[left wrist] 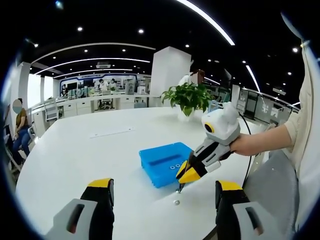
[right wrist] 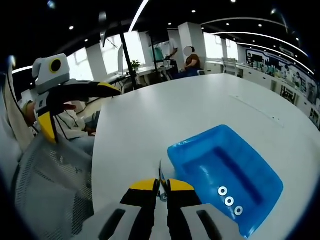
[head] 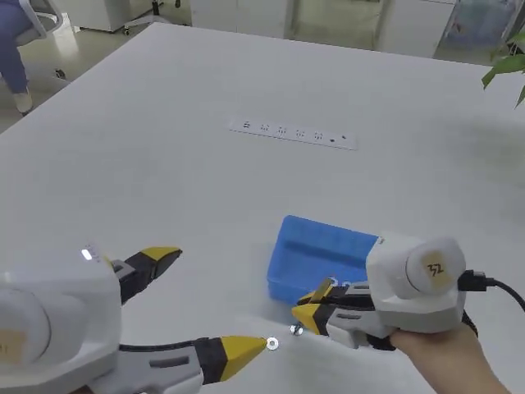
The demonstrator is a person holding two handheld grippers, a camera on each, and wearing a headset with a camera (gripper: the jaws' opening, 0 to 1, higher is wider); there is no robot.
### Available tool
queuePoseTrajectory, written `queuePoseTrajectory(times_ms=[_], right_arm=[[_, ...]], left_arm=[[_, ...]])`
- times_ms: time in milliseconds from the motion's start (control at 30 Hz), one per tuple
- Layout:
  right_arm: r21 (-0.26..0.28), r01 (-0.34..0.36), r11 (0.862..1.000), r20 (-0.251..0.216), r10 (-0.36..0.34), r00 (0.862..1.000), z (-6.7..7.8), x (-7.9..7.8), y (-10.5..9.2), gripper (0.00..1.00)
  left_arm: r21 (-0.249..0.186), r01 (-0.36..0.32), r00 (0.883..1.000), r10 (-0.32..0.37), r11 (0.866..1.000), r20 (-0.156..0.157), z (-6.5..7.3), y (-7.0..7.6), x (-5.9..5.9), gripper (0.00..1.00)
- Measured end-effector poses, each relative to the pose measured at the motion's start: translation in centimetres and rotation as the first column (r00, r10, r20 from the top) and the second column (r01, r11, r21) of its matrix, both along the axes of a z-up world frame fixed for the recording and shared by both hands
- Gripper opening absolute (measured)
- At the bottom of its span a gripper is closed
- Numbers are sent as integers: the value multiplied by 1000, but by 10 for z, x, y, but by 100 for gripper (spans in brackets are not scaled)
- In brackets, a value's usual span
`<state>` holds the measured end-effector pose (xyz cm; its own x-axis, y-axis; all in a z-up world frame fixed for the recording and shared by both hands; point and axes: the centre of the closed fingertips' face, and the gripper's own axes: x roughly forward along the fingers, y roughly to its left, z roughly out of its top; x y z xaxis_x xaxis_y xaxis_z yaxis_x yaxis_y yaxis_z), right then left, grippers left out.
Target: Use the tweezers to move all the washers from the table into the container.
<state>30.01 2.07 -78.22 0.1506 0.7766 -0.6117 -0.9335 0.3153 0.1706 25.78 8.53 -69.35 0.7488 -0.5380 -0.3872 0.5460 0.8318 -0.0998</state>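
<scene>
Washer (head: 272,343) (small shiny ring, flat) is lying on the table (head: 205,180), just left of the tweezers (right wrist: 160,175) tip, w/ the blue container (head: 316,246) right behind. Right gripper (head: 314,302), the nearer one, is clamping the tweezers; left gripper (head: 209,300) jaws are gaping wide.

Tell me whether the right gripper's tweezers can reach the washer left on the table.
Likely yes: the tweezers, held in the right gripper, hang close beside the washer, nothing between them.
</scene>
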Motion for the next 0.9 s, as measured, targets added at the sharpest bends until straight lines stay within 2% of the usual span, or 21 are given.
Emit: queuePoseTrajectory(times_ms=[267, 333, 400, 600, 633, 667, 700, 900], right_arm=[[5, -50, 999, -19, 50, 999, -1, -12, 5, 4], [-2, -84, 996, -28, 84, 996, -2, -17, 7, 4], [-5, -95, 995, -25, 95, 995, -3, -20, 9, 4], [-84, -182, 980, 28, 185, 982, -5, -29, 13, 3], [-92, -199, 976, 42, 204, 978, -4, -30, 14, 3], [-114, -214, 970, 76, 224, 972, -4, -30, 14, 3], [-118, -221, 968, 87, 232, 969, -4, -31, 15, 3], [-120, -215, 969, 87, 226, 970, -4, -32, 14, 2]], left_arm=[[8, 18, 1000, -18, 1000, -19, -4, -6, 5, 85], [12, 26, 999, -26, 1000, -24, -4, -7, 8, 85], [16, 36, 999, -35, 999, -19, -2, -9, 11, 85], [6, 51, 999, -51, 999, 4, 4, -13, 16, 85], [5, 52, 999, -52, 999, 6, 4, -14, 16, 85], [5, 53, 999, -53, 999, 2, 3, -14, 15, 85], [8, 57, 998, -57, 998, -2, 3, -14, 14, 85], [15, 53, 999, -53, 998, 3, 4, -14, 9, 85]])
